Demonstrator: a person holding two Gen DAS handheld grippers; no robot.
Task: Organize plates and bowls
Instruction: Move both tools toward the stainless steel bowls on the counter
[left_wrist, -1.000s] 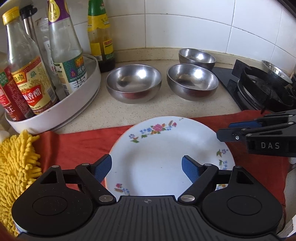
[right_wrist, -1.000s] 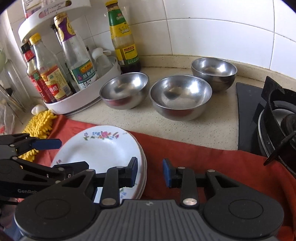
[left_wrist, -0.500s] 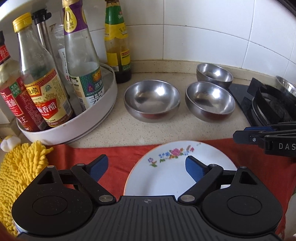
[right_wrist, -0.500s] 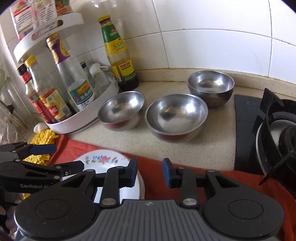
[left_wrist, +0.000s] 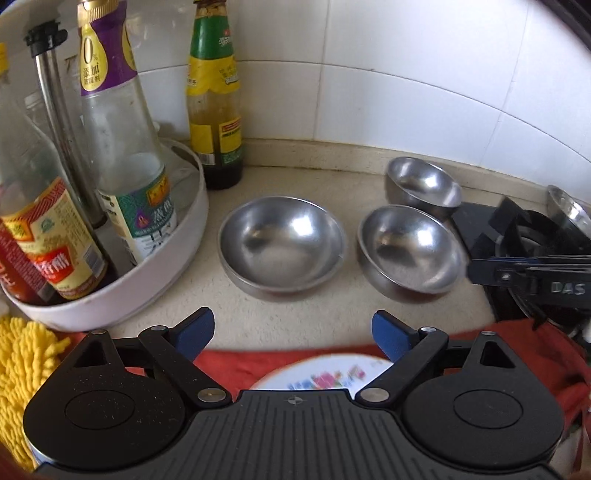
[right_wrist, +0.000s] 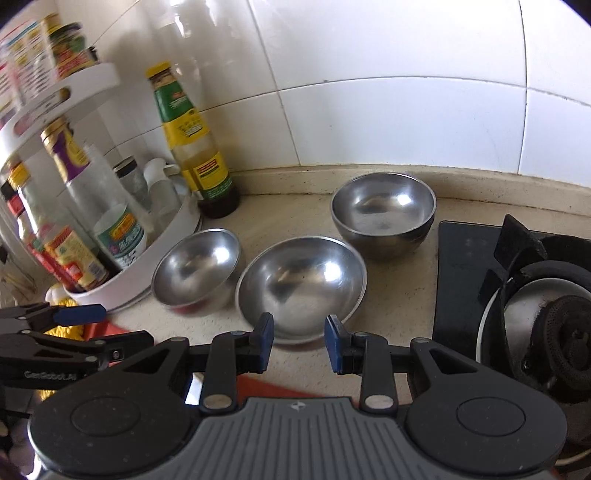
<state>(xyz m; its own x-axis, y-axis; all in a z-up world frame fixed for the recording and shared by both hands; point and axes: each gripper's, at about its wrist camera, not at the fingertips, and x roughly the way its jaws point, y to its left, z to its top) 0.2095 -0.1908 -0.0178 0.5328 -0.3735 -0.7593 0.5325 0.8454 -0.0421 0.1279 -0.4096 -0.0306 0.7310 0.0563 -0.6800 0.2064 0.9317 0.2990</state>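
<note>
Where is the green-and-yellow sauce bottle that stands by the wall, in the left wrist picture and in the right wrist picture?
Left wrist view: sauce bottle upper left of centre, right of the white bottle tray.
Right wrist view: sauce bottle upper left, again beside the tray.
Shared landmark: the three steel bowls, the middle bowl nearest the stove.

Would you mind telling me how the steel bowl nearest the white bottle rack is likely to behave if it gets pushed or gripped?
The steel bowl looks thin and polished, so probably light and slippery. Its rounded underside suggests it may rock or slide on the counter rather than stay put. It should not break.
</note>
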